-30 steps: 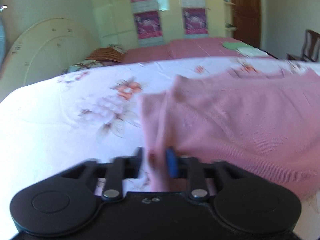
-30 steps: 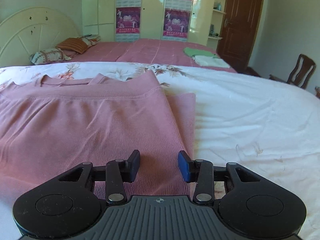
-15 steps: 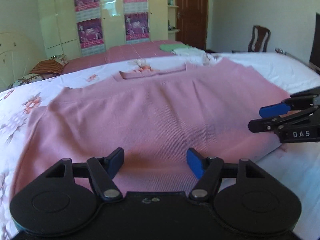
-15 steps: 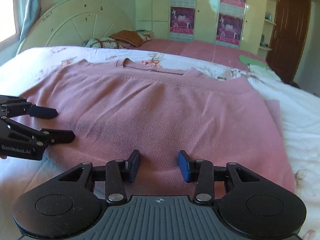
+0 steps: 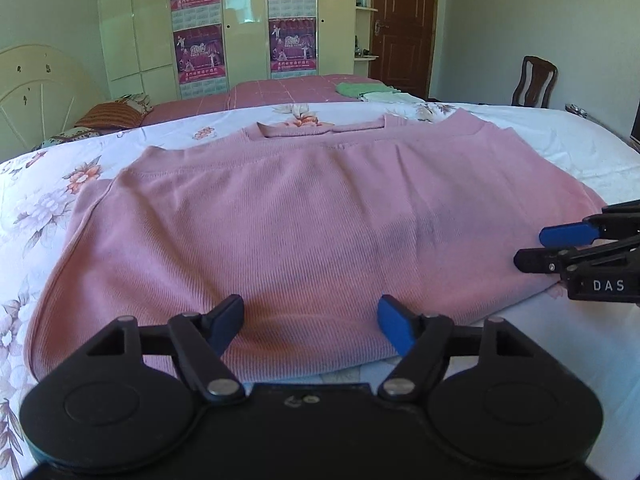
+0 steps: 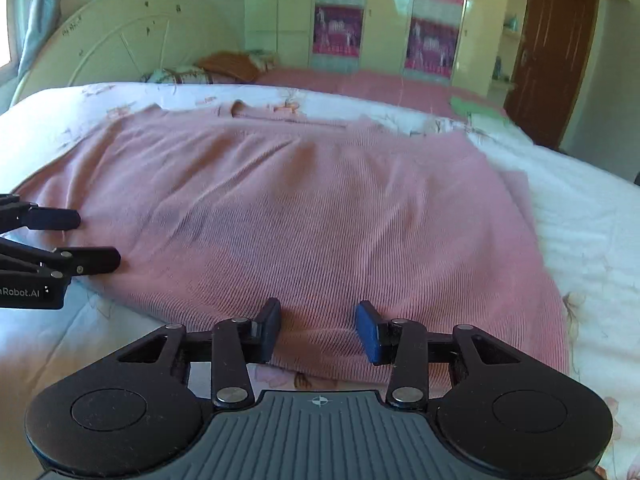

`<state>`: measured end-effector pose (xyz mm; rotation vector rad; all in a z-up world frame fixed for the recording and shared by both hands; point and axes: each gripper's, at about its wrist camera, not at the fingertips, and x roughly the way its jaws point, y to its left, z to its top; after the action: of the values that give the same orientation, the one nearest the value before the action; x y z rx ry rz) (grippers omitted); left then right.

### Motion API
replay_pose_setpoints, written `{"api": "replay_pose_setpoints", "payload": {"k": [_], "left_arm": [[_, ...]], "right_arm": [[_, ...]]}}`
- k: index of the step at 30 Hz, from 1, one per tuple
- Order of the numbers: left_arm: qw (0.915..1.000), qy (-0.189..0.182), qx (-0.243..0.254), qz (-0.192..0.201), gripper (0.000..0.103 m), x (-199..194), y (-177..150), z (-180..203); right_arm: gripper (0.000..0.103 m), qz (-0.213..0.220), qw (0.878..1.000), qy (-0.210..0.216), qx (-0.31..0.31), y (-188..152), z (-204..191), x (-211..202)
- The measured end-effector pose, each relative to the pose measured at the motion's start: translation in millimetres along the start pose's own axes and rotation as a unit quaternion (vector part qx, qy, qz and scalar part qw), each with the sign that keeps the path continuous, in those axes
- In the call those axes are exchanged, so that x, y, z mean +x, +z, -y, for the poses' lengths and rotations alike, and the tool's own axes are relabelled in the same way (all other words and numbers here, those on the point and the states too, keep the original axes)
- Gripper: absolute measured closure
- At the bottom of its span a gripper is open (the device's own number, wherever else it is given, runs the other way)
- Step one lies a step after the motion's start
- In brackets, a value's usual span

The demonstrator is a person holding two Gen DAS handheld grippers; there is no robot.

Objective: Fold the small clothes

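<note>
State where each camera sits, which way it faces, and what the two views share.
Left wrist: sits on the left gripper, faces along its open fingers over the pink garment toward the wardrobe; the right gripper enters at the right edge.
Right wrist: sits on the right gripper, faces across the pink garment toward the headboard; the left gripper enters at the left edge.
Shared: the garment on the floral bedsheet, and each other's gripper.

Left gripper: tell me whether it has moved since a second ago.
Yes. The left gripper, then shut on the pink top at its left edge, is now open at the near hem; the wardrobe posters have shifted from upper right to centre.
</note>
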<state>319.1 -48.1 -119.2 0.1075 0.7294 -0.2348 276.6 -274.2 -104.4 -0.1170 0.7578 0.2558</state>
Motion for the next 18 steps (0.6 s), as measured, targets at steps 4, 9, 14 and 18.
{"api": "replay_pose_setpoints", "payload": {"k": [4,9,14,18], "left_arm": [[1.0000,0.000,0.002,0.000,0.030,-2.4,0.7,0.4],[1.0000,-0.001,-0.001,-0.002,0.030,2.4,0.8,1.6],[0.9999,0.006,-0.001,0.012,0.030,-7.6,5.9,2.8],[0.9999,0.005,-0.006,-0.009,0.028,6.3,-0.2,1.2]], "right_arm": [[0.062,0.021,0.999,0.003,0.028,7.3,3.3,-14.0],[0.062,-0.010,0.999,-0.013,0.027,0.1,4.4,-3.3],[0.062,0.025,0.998,-0.017,0.047,3.7,10.2,-21.8],[0.060,-0.020,0.998,-0.037,0.054,-4.8,21.5,-4.3]]}}
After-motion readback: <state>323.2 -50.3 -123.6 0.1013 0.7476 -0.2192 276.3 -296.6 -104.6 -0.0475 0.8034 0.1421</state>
